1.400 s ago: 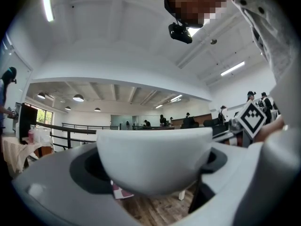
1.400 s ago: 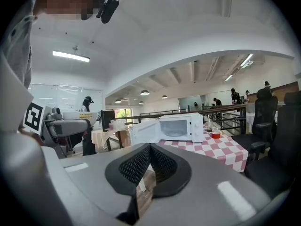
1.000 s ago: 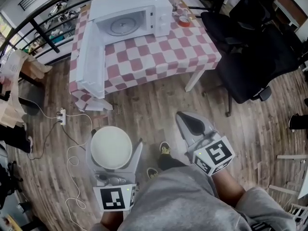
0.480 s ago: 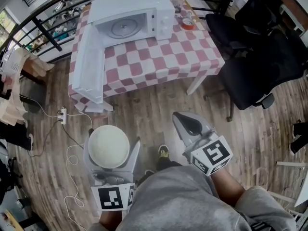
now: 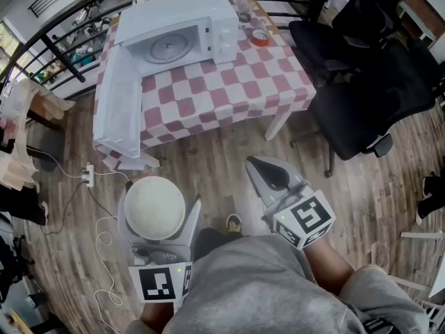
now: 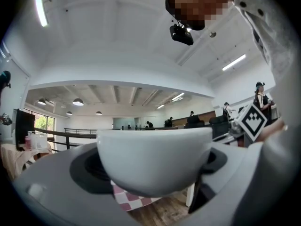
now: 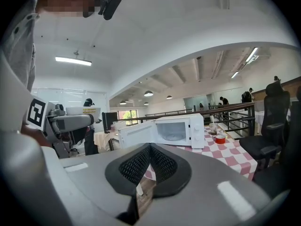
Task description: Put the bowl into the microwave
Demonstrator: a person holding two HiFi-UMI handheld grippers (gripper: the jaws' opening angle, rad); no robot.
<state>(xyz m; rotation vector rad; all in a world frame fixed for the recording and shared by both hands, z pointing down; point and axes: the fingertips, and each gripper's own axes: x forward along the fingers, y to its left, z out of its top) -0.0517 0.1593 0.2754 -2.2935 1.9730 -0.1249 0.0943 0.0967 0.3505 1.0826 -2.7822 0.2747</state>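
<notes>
A white bowl [image 5: 154,208] rides upright between the jaws of my left gripper [image 5: 156,213], which is shut on it; in the left gripper view the bowl [image 6: 154,158] fills the middle. My right gripper [image 5: 270,176] is shut and holds nothing, and it hangs to the right of the bowl over the wooden floor. The white microwave [image 5: 182,30] stands on the checked table [image 5: 229,89] ahead. Its door [image 5: 122,99] hangs open to the left and the glass turntable [image 5: 167,46] shows inside. In the right gripper view the microwave [image 7: 181,131] is beyond the shut gripper [image 7: 149,161].
A red tape roll [image 5: 260,37] and a glass [image 5: 243,5] sit on the table right of the microwave. Black office chairs [image 5: 361,82] stand to the right. A power strip with white cable [image 5: 87,172] lies on the floor at left. A black railing [image 5: 62,47] runs behind the table.
The table and microwave have shifted slightly left in the head view. Both grippers keep their hold and spacing, the bowl still in the left one.
</notes>
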